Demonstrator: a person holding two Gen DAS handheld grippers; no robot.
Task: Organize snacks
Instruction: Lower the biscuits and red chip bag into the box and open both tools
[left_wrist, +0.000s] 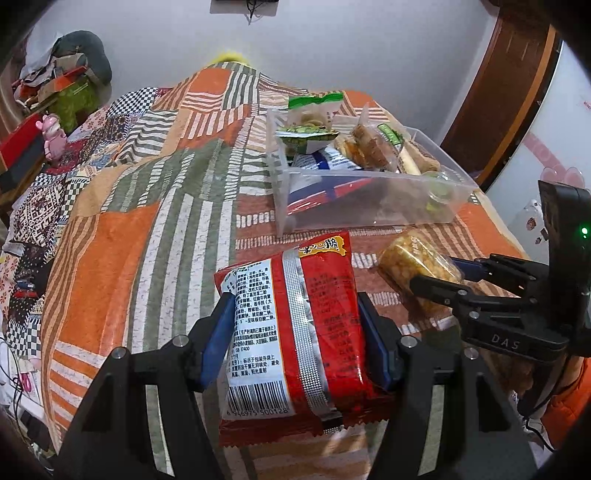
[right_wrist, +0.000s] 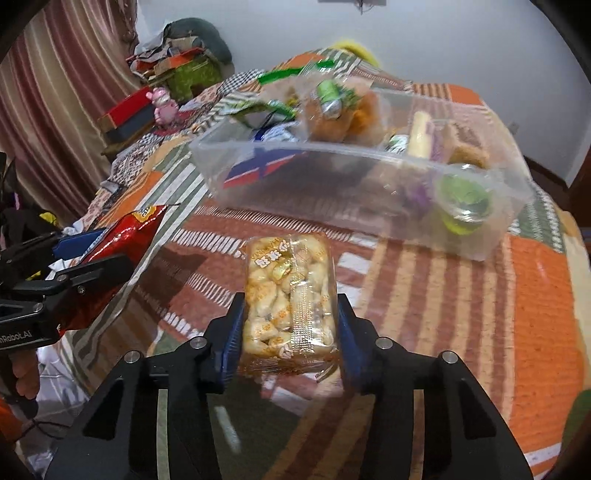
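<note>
Between the tools and the clear bin (left_wrist: 369, 199) (right_wrist: 369, 192) on the bed, a bare strip of quilt (left_wrist: 147, 206) (right_wrist: 443, 280) is seen. A red snack packet (left_wrist: 295, 332) (right_wrist: 122, 258) is pinched by the left tool (left_wrist: 295, 328) (right_wrist: 79, 254); a clear puffed-snack pack (right_wrist: 290, 302) (left_wrist: 413, 264) is pinched by the right tool (right_wrist: 290, 325) (left_wrist: 445, 273), both short of the bin's near wall.

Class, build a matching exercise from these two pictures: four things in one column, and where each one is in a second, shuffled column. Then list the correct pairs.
Things:
1. red snack packet
2. clear pack of puffed snacks
3. green jelly cup
4. pink toy figure

Places:
A. inside the clear plastic bin
B. between the right gripper's jaws
C. far left, beside the patchwork bedspread
D. between the left gripper's jaws

Pairs: 1-D, 2-B, 3-A, 4-C
</note>
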